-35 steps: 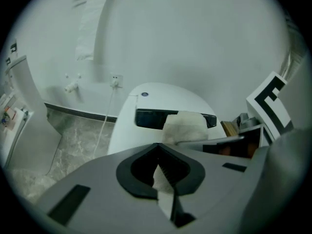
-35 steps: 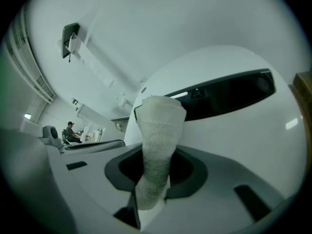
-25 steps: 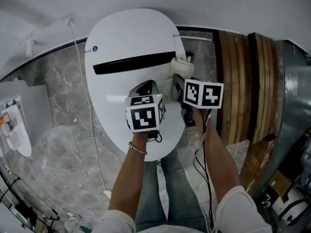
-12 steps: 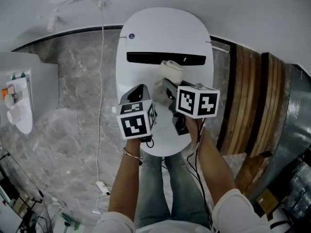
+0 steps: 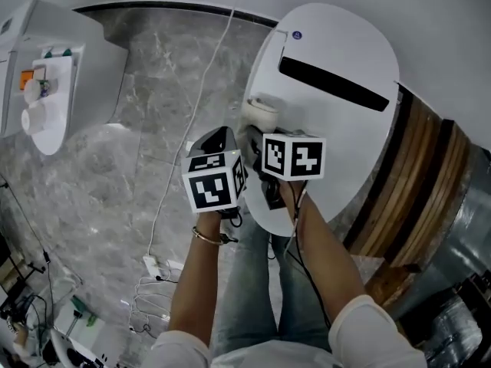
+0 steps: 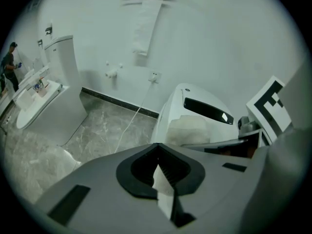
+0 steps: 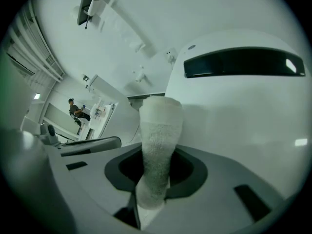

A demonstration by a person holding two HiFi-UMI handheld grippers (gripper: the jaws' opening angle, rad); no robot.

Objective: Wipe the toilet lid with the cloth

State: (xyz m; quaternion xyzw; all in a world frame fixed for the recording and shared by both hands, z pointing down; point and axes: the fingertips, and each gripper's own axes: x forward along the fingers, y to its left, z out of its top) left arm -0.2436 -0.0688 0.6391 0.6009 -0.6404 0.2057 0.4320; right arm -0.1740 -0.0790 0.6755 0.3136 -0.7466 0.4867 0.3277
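Toilet lid (image 5: 345, 144), unreadable blue badge (image 5: 297, 34)

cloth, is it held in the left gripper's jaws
No, the right gripper has its jaws clamped on the cloth, in front of the toilet lid.

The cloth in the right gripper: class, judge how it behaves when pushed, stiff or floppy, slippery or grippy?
Probably soft but firm: the cloth is rolled and stands out of the right gripper without drooping. Its nubbly texture likely drags, not slides, on the glossy toilet lid.
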